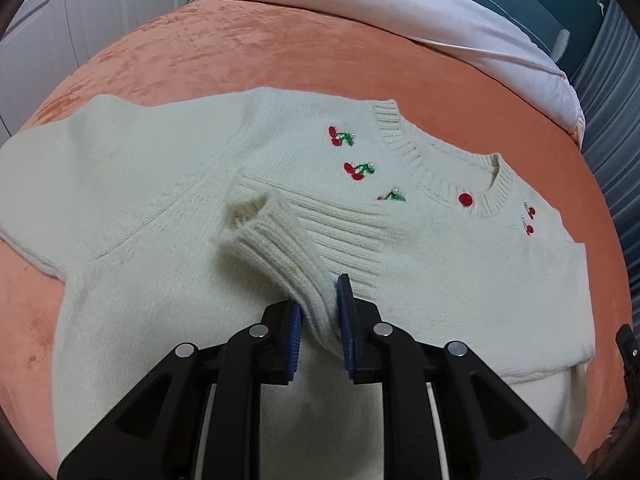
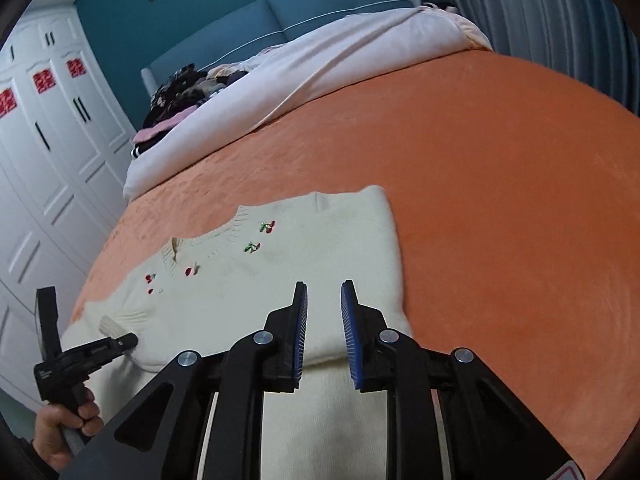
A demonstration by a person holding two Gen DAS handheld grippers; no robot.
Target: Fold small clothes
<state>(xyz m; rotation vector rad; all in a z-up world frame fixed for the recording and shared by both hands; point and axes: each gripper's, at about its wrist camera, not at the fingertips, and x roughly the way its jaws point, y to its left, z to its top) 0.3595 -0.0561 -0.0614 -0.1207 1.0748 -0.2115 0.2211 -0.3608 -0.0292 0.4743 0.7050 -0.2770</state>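
A cream knitted sweater with embroidered red cherries and a red button lies flat on the orange bedspread. My left gripper is shut on the ribbed cuff of a sleeve, which lies folded across the sweater's chest. In the right wrist view the sweater has its right sleeve folded in, with a straight right edge. My right gripper is open and empty just above the sweater's lower part. The left gripper shows at the lower left, held by a hand.
A pale pink duvet is bunched along the far side of the bed, with a pile of dark clothes beside it. White wardrobe doors stand at the left. Orange bedspread stretches to the right of the sweater.
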